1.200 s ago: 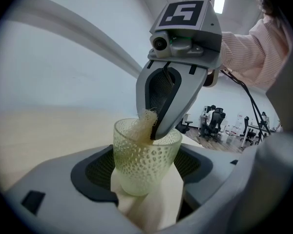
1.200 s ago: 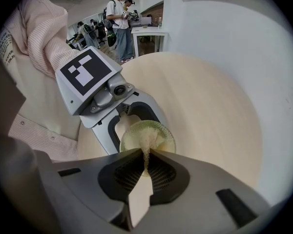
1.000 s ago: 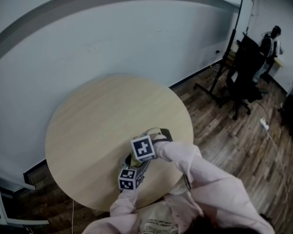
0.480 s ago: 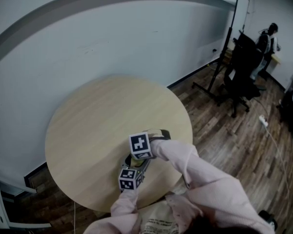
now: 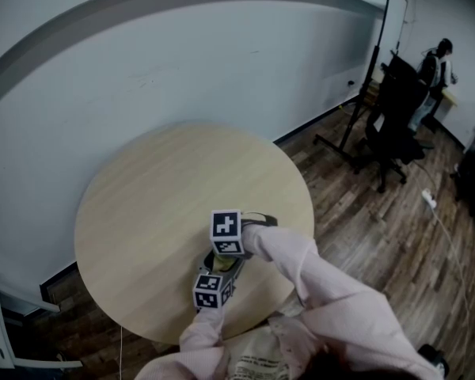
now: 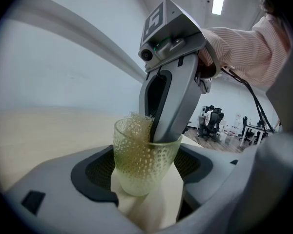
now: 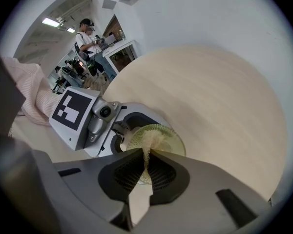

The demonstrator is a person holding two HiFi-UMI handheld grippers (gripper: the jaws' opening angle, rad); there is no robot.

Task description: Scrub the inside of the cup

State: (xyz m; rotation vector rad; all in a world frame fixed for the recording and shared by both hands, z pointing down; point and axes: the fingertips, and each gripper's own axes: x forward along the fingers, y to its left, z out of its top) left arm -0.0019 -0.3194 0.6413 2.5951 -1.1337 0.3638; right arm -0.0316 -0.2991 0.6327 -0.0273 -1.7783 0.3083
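Observation:
A green-tinted dimpled glass cup stands upright between the pads of my left gripper, which is shut on it from both sides. My right gripper comes steeply down from above, its tips inside the cup. It is shut on a pale yellow mesh scrubber that sticks up at the cup's rim. In the right gripper view the cup's mouth lies just beyond the jaws. In the head view both marker cubes sit near the round table's front edge, and they hide most of the cup.
The round light-wood table stands against a white wall, and its front edge is close behind the grippers. On the wooden floor to the right are a black office chair and a stand, with a person far behind them.
The right gripper has rolled about its own axis, so its marker cube shows a different face and sits slightly further left. The left gripper and the cup have stayed put.

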